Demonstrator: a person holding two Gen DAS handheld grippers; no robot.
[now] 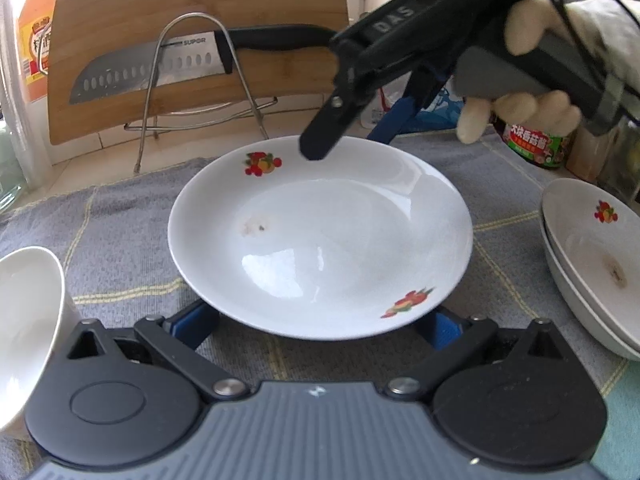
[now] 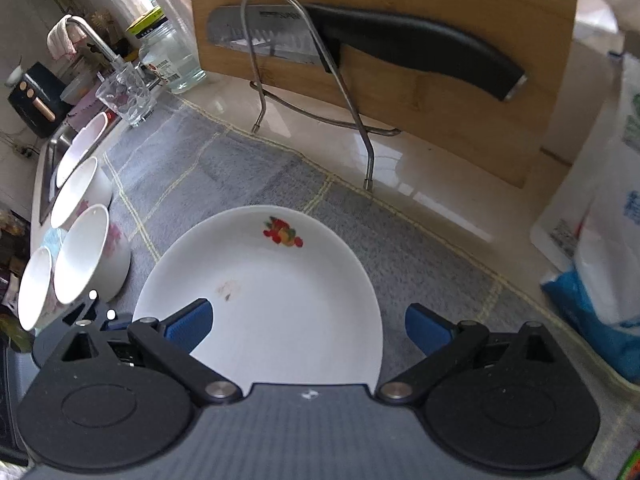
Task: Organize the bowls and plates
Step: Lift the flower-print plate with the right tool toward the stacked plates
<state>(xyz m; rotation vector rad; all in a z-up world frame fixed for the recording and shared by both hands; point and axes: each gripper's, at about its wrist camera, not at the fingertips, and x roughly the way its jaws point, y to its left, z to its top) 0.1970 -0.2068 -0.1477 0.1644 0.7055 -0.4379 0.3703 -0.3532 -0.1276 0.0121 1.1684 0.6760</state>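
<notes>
**Both grippers closing in on the loose plate, nothing gripped yet**

So here's where things stand. There's one white plate with little fruit prints sitting on its own in the middle of the grey cloth on the desk. Off to its right is a stack of two matching plates, which looks like the obvious home for it. A row of white bowls sits over on the left side, near the sink.

The left gripper is spread wide, with its blue pads low at the near rim of the plate, one on each side, partly tucked under the edge. Not clamped on anything. The right gripper is wide too: one blue pad hangs over the plate's inside, the other is outside the rim over the cloth, so the rim runs between them. From the left camera it comes in at the far edge, held by a gloved hand.

My read: this is the pick-up step for that loose plate, before stacking it. Next move needs one gripper to settle down over the rim and pinch it, then lift level. Glazed plate, thin sloped edge, so I'd guess it slips easily if the bite is shallow. There's also a small brown smudge inside it, same as the stacked one.
</notes>
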